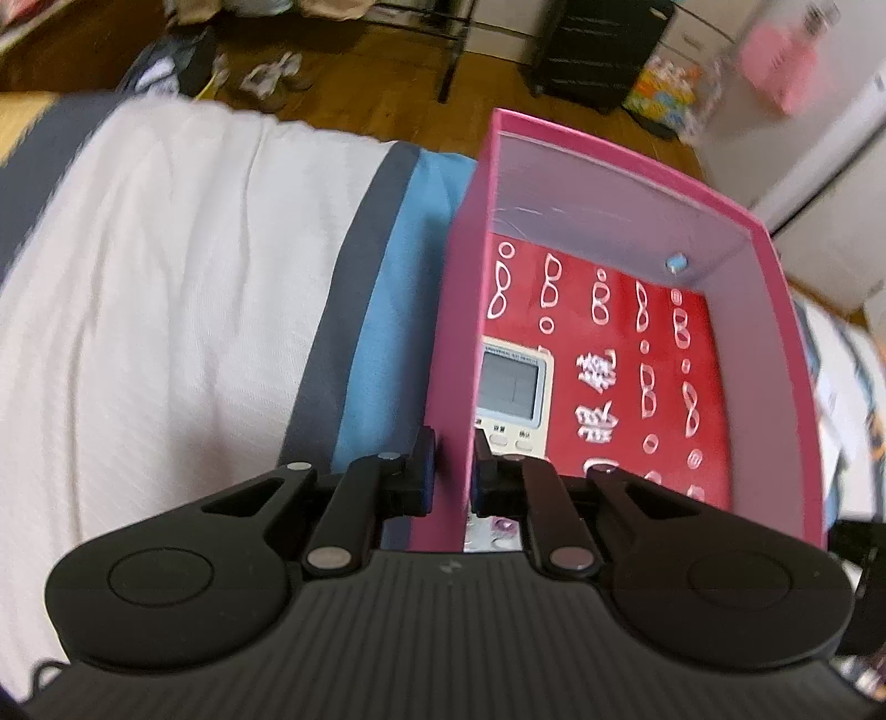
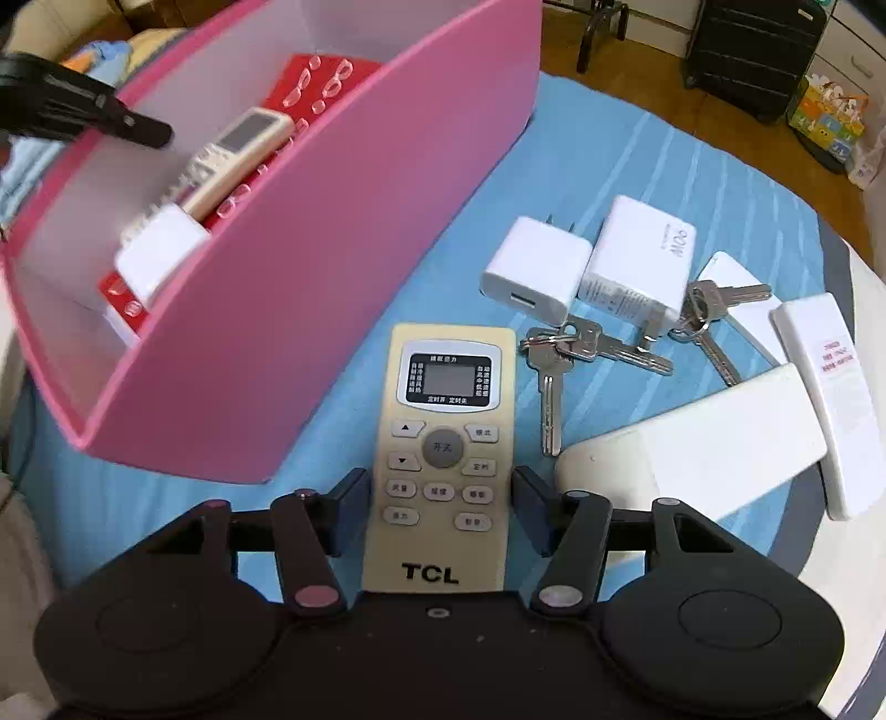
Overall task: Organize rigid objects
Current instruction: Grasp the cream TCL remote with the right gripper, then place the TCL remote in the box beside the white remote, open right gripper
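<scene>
**Pink box on the blue cloth, one remote between our right fingers**

We take the pink box (image 2: 310, 310) as our landmark. It stands on a blue striped cloth (image 2: 626, 166) spread over a white quilted cover (image 1: 155, 288) with a dark grey band. Our left gripper (image 1: 451, 471) is clamped shut on the box's side wall, one pad outside, one inside. Inside the box lie a cream remote (image 1: 512, 387) and a white block (image 2: 160, 255) on a red lining printed with spectacles.

Just beside the box, on the cloth, lies the beige TCL remote (image 2: 443, 443). Our right gripper (image 2: 441, 493) straddles it, fingers apart on either side; we cannot tell whether the pads touch it.

Farther from the box lie two white chargers (image 2: 587, 266), two bunches of keys (image 2: 559, 354) and white remotes (image 2: 698, 448). Beyond the box we see a wooden floor (image 1: 360, 61) and a black suitcase (image 2: 753, 50).
</scene>
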`<act>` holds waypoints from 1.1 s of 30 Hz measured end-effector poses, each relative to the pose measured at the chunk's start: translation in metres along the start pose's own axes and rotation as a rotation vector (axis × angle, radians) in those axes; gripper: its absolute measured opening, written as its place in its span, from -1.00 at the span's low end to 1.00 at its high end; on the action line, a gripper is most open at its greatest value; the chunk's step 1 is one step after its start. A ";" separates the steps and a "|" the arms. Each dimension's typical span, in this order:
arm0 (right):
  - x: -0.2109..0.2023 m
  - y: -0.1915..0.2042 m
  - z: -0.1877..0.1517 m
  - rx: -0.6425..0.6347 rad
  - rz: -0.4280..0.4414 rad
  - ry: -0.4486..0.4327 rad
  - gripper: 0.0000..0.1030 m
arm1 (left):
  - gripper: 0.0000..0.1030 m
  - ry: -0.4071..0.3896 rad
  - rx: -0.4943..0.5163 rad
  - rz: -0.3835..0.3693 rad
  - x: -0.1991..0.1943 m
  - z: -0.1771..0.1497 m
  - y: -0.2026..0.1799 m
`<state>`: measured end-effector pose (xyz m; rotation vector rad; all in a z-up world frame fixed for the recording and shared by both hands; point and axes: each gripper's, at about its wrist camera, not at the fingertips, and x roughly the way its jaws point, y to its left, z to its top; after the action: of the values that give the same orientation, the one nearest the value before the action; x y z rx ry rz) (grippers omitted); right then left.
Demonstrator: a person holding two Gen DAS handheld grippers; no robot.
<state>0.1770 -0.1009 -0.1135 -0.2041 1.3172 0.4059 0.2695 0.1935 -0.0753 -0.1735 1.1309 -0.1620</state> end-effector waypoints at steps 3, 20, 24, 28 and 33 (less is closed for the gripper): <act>0.001 0.004 0.004 -0.011 -0.028 -0.031 0.19 | -0.80 0.001 0.062 0.031 -0.002 -0.002 -0.009; -0.028 -0.007 -0.007 0.127 0.026 -0.095 0.19 | -0.82 -0.026 0.193 0.111 -0.005 -0.010 -0.028; -0.033 -0.013 -0.009 0.178 0.055 -0.107 0.19 | -0.82 -0.025 0.207 0.123 -0.007 -0.011 -0.031; -0.047 -0.017 -0.009 0.213 0.058 -0.134 0.19 | -0.82 -0.027 0.215 0.120 -0.009 -0.012 -0.030; -0.077 -0.022 -0.006 0.231 0.044 -0.204 0.19 | -0.82 -0.024 0.216 0.122 -0.009 -0.011 -0.029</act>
<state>0.1652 -0.1362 -0.0427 0.0595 1.1575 0.3002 0.2544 0.1663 -0.0654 0.0852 1.0889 -0.1721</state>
